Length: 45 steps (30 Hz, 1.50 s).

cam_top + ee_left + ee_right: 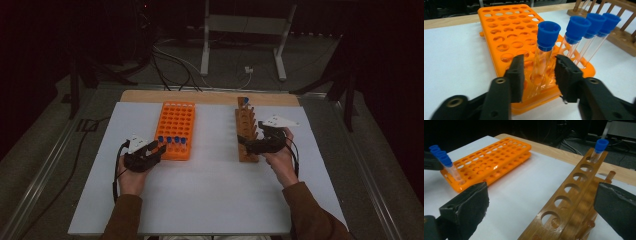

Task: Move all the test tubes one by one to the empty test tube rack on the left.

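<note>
White table (210,185), orange rack (499,32) — tube (545,53) between parted left gripper (537,72), base hidden.

A white sheet covers the table (210,190), with a bare strip of pale wood (210,96) along its far edge. Beyond it, on the grey floor (320,65), stand the white metal legs of a frame (205,55), with black and white cables (170,60) trailing nearby.

tubes (548,47) in left rack (175,129), perhaps four, peg rack (246,131) right
</note>
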Each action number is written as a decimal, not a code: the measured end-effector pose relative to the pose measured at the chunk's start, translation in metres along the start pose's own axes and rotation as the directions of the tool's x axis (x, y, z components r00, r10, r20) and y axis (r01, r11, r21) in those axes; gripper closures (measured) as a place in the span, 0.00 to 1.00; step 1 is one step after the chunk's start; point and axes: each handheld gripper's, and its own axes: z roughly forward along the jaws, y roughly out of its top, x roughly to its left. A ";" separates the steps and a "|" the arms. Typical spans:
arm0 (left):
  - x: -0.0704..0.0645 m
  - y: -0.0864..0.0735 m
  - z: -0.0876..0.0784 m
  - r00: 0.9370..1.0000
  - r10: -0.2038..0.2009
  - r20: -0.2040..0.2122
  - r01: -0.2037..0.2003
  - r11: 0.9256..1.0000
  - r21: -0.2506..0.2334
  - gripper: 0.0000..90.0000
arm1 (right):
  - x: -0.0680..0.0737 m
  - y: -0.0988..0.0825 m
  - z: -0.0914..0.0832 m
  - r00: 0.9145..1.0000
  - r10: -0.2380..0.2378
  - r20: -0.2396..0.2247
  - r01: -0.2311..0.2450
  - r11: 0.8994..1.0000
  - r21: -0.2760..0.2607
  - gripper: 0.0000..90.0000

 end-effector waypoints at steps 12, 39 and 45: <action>-0.004 -0.002 -0.016 0.999 -0.033 -0.024 0.031 0.997 -0.064 0.27 | -0.008 0.019 0.008 1.000 0.008 0.022 -0.008 1.000 -0.002 0.00; 0.001 0.000 -0.018 0.994 -0.094 -0.063 0.088 0.991 -0.101 0.01 | -0.060 0.047 0.058 0.990 0.083 0.113 -0.086 0.996 0.016 0.12; 0.001 0.000 -0.017 0.993 -0.100 -0.059 0.093 0.990 -0.103 0.01 | -0.070 0.048 0.079 0.986 0.090 0.139 -0.099 0.994 0.054 0.19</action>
